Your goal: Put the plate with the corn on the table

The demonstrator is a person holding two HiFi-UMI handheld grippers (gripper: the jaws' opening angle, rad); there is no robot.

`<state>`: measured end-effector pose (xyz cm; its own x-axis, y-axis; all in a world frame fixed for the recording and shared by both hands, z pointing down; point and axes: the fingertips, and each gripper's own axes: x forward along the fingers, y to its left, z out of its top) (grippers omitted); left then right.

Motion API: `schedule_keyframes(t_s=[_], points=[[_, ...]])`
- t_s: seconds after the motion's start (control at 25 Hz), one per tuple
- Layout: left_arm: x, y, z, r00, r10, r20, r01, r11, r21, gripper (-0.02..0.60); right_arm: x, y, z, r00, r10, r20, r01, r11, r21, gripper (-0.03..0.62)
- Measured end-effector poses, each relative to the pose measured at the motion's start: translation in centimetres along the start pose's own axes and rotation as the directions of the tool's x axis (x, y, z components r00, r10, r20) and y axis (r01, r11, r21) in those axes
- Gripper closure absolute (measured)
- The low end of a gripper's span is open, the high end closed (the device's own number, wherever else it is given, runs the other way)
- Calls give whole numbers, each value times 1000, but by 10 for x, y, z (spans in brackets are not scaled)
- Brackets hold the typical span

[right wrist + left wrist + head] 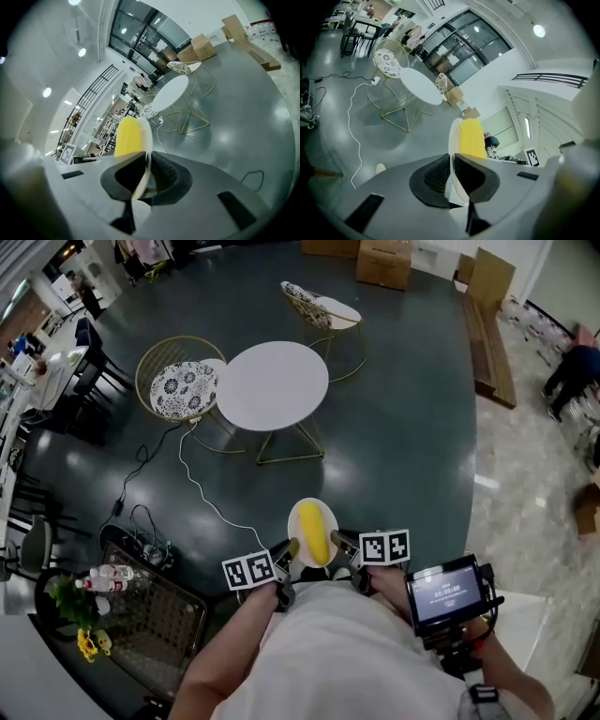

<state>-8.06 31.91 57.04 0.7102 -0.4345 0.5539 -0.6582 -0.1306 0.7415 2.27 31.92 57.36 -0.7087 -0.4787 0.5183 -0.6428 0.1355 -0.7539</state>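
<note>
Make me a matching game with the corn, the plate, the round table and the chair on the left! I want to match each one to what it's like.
Things:
1. corn
2. plate
3. round table
4. chair

Clues:
A. white top, thin gold legs
B. pinched at its rim by the left tool and the right tool
C. yellow, lying on the plate
D. flowery seat, beside the table

Pairs: 1-C, 2-B, 3-A, 4-D
</note>
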Motion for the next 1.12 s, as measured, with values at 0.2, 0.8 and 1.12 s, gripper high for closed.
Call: schedule_keyframes(t_s=[0.2,0.8,1.12], points=[[12,-20,-13,999,-19,-30,20,999,31,545,-27,-11,-4,999,-10,50,8,1000,29,556],[29,-42,-37,996,-39,-81,43,997,56,545,-59,-32,-14,994,-33,101,26,997,71,556],[28,-47,-44,994,-42,-97,47,997,57,545,-69,-30,-19,993,-36,117,27,997,71,556]])
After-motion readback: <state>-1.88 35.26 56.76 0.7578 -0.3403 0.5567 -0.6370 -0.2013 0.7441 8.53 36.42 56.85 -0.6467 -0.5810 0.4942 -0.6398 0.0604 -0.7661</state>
